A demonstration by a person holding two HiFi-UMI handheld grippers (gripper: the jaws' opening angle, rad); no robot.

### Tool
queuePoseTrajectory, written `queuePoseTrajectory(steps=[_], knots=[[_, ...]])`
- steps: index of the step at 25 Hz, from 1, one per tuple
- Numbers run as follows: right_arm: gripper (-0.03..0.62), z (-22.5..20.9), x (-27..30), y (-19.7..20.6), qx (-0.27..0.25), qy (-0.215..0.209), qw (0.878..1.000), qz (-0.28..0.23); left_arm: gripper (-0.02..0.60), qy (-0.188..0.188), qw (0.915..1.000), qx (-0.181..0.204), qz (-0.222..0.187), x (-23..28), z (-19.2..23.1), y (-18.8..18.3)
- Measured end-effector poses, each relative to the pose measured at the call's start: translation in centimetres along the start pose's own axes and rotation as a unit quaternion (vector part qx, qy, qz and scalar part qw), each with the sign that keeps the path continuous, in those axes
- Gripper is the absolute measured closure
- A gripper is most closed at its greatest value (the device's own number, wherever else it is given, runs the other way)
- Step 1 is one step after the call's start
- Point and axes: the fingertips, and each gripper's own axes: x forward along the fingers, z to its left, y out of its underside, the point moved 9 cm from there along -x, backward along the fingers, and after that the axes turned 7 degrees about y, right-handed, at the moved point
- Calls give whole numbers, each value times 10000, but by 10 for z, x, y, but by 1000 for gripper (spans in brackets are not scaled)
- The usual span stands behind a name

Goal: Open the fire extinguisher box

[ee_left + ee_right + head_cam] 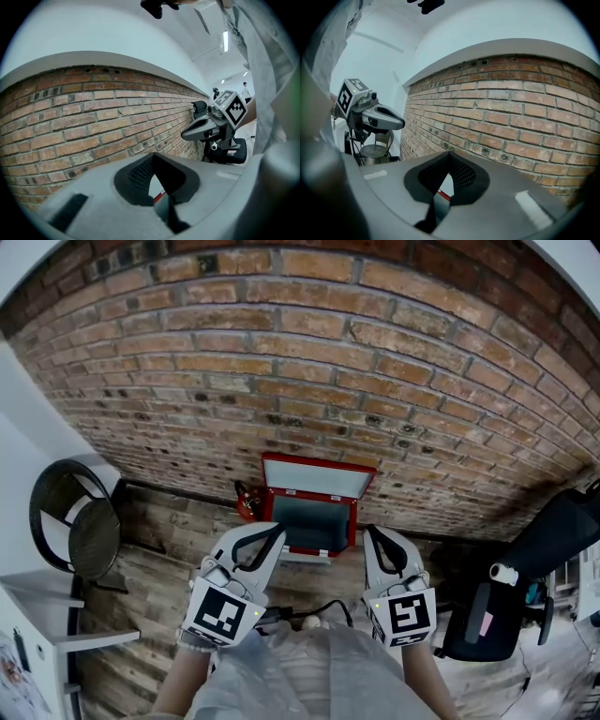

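Room: we are facing a brick wall (375, 381) that is meeting a wooden plank floor (159, 549). A white wall is closing the left side.

Surroundings: a black mesh chair (75, 517) is standing at the left, beside a white shelf (37, 615). A black office chair (525, 577) is standing at the right. Neither is blocking the way to the wall.

Left hand-held gripper (277, 528): we are seeing its jaws clenched tip to tip, with nothing between them. Right hand-held gripper (369, 530): likewise clenched and empty. Both are hanging level, side by side above the floor and apart from the box.

Fire extinguisher box (317, 517): it is sitting on the floor against the foot of the wall, between the two grippers in the head view. It is red, and its lid (317, 477) is standing raised against the bricks, showing a pale inner face. The interior is showing dark. A small red item (247, 501) is lying just left of it, too small to identify.
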Motion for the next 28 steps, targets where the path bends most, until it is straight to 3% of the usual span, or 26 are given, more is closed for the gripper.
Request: queuePoseTrajectory(steps=[23,28], knots=[[586,10,4,-5,-69,-65,9999,49,583,6,9998,105,149,-7,3,5],[586,13,3,-4,-124,-93,9999,72,581,-19,10000,70,16,-7,3,4]])
